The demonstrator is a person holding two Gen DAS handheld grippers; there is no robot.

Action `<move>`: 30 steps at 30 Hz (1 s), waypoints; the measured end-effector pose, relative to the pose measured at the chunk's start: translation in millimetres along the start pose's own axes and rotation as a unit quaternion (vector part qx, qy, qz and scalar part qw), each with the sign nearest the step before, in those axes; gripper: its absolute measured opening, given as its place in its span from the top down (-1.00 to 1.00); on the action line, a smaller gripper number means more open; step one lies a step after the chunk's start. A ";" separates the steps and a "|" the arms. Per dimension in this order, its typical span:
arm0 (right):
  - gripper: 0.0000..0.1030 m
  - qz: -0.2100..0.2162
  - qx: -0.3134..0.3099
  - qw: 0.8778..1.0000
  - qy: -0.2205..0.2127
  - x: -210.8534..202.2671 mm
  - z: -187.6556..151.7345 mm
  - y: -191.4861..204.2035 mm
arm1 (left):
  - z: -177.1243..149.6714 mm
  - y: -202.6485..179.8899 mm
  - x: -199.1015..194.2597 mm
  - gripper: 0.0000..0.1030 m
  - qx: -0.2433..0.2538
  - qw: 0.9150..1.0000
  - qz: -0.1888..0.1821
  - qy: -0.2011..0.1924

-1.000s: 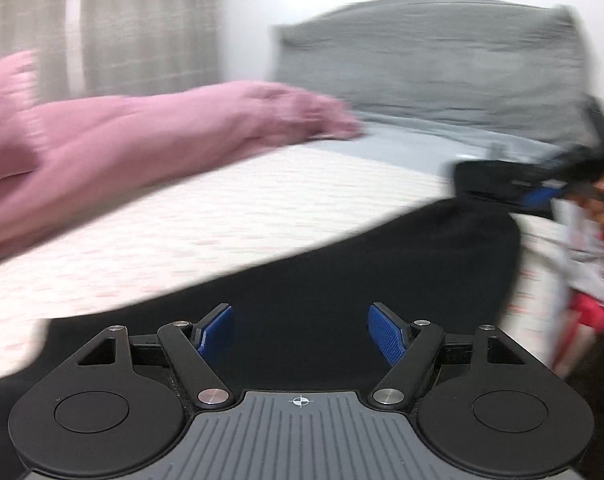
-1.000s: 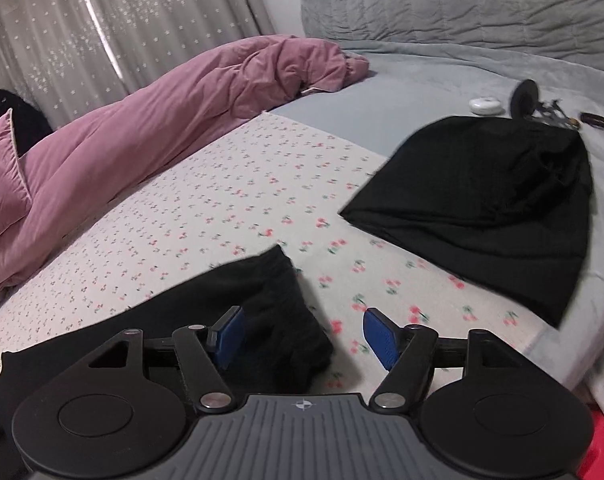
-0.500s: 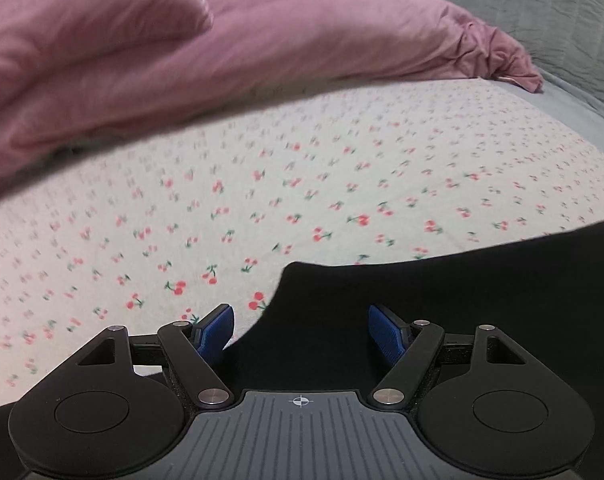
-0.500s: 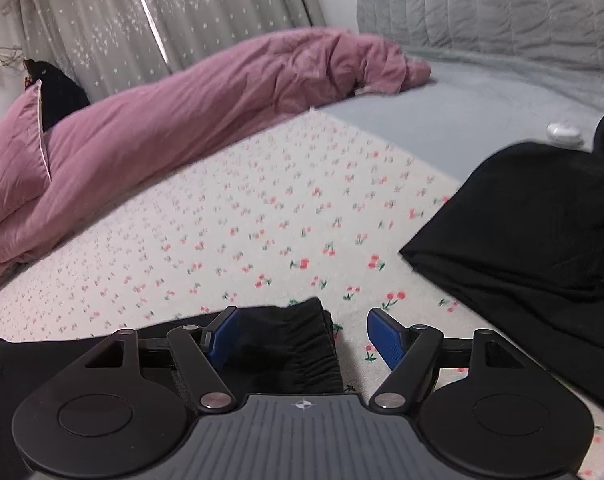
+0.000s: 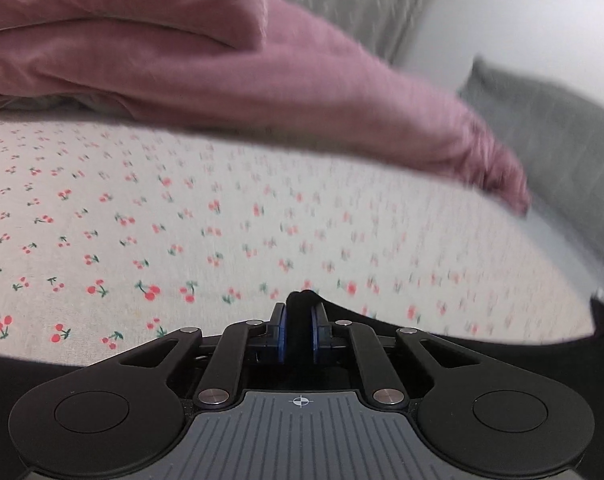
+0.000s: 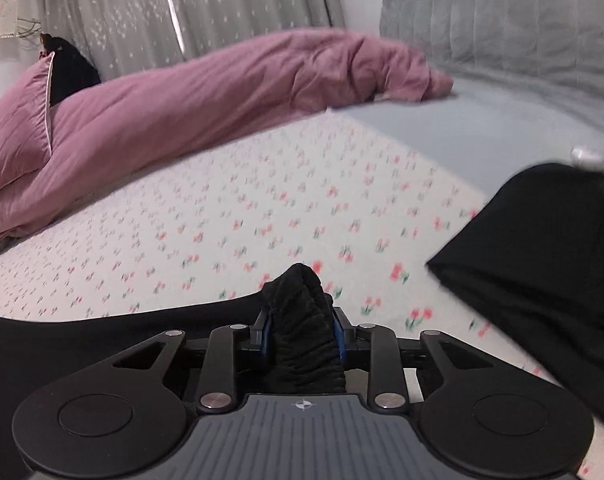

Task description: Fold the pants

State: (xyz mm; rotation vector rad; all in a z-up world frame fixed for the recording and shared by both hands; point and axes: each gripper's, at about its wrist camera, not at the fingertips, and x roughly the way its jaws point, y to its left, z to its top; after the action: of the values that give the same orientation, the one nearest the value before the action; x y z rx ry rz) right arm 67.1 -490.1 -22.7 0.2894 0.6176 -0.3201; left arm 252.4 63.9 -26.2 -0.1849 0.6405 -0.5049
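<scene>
Two grippers, left [image 5: 299, 330] and right [image 6: 302, 330], jaws closing on one pants [image 6: 299, 312].

Beyond the black pants [image 6: 101, 344] the cherry-print sheet [image 6: 261, 208] lies bare and flat, wide free room for a gripper. On the sheet's far side the pink duvet [image 6: 205, 100] piles up as a long barrier. At its right edge a second black garment [image 6: 542, 248] covers the sheet, with a small white object [image 6: 588, 156] just behind it
</scene>
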 end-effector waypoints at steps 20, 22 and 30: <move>-0.19 0.016 -0.142 0.989 -0.030 -44.7 -22.9 101.0 | -37.1 -131.4 -31.0 -0.19 0.144 0.989 -0.006 0.031; -0.18 0.045 -0.159 0.986 -0.013 -41.7 -28.7 112.9 | -53.1 -155.3 -33.2 -0.26 0.172 0.984 -0.026 0.039; -0.18 0.019 -0.169 0.984 0.049 -20.1 -40.3 89.7 | -113.1 -150.9 -40.1 -0.33 0.235 0.969 -0.033 0.063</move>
State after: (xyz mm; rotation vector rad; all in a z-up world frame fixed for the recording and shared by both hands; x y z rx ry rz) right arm 64.5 -389.8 -26.7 -0.0094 0.7511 -0.1603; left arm 96.5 -47.5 -46.7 0.2768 0.6230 -0.7224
